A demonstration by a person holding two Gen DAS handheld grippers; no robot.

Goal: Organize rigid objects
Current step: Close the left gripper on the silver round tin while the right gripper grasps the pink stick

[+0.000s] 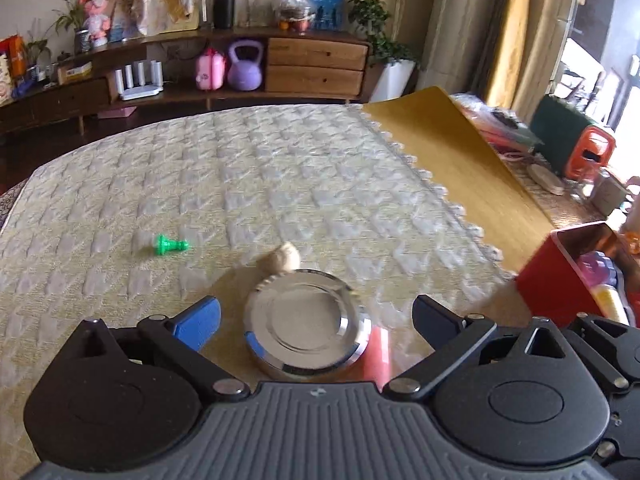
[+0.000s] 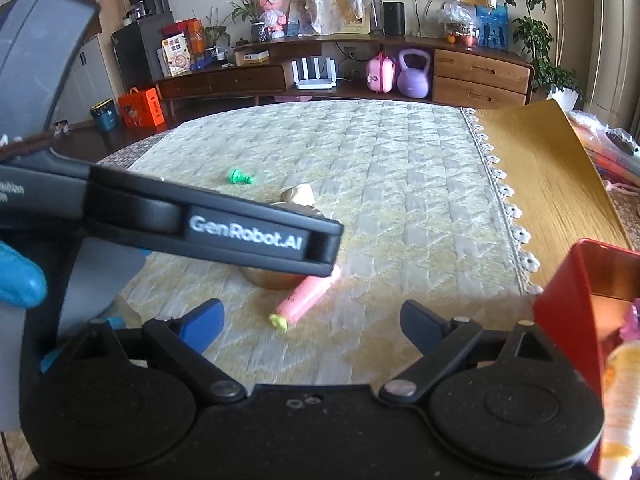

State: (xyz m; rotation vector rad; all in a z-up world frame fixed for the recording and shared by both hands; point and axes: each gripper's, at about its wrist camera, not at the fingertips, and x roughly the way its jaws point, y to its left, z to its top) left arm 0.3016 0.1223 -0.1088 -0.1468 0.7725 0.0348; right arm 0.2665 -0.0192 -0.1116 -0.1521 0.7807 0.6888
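The counter (image 1: 280,168), spread with a quilted cloth, carries everything we have left to sort. At its right edge stands the red box (image 1: 560,276), already holding a few items. Near us lies the round metal tin (image 1: 306,326), flat on the cloth, with our left claw (image 1: 316,320) spread fully wide on either side of it and gripping nothing. Our right claw (image 2: 312,322) is also wide open and empty, facing the pink tube (image 2: 308,296). That tube lies on its side, long axis running diagonally, its yellow-green cap toward us and its far end tucked against the tin. Beyond sit a beige lump (image 1: 282,258) and a small green pawn (image 1: 170,245), toppled with its head pointing right.

We judge the risks thus: the tin is wide and slick, so the pads may slip off its rim; our two claws work close together and could collide; a nudged tube may roll.
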